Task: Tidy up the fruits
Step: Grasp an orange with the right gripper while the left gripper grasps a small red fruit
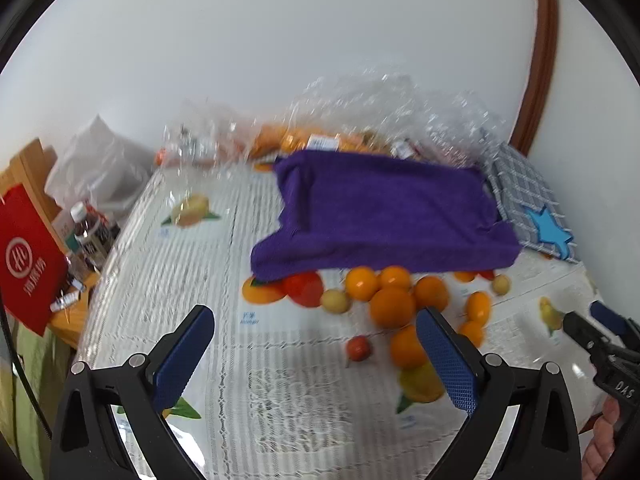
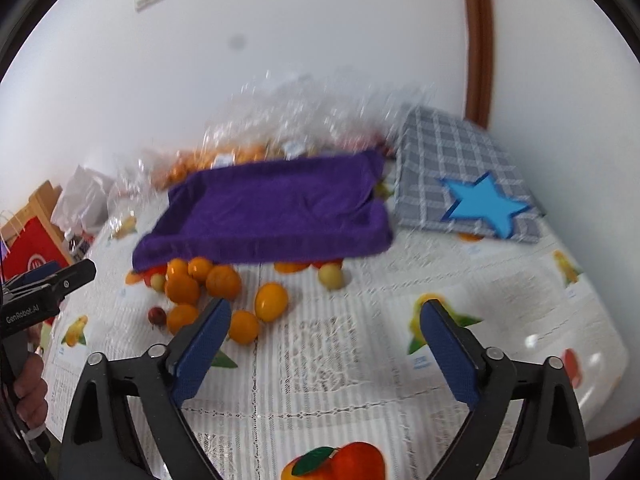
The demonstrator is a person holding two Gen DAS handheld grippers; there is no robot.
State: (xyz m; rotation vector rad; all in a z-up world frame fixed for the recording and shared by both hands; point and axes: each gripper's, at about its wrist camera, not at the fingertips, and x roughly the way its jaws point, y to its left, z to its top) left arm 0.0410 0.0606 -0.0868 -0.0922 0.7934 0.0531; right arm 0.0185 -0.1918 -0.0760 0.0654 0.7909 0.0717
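The work surface was a table covered with a white lace cloth printed with fruit pictures (image 2: 340,360), set against a plain white wall. Nearest the cameras, the left gripper (image 1: 316,352) had its blue-padded jaws spread wide and held nothing; the right gripper (image 2: 324,344) was likewise wide open and empty (both hovered above the cloth). Just beyond the fingers lay a loose cluster of round orange citrus fruits (image 1: 392,306), with a small red fruit (image 1: 359,347) on its near side and a pale yellow-green fruit (image 2: 331,275) apart from the cluster. Behind them sat a purple towel-draped tray (image 2: 276,208), its front edge overhanging the rearmost fruits. A grey checked cloth with a blue star (image 2: 464,176) lay to its right. Farthest back, crumpled clear plastic bags (image 1: 360,120) held more orange produce.
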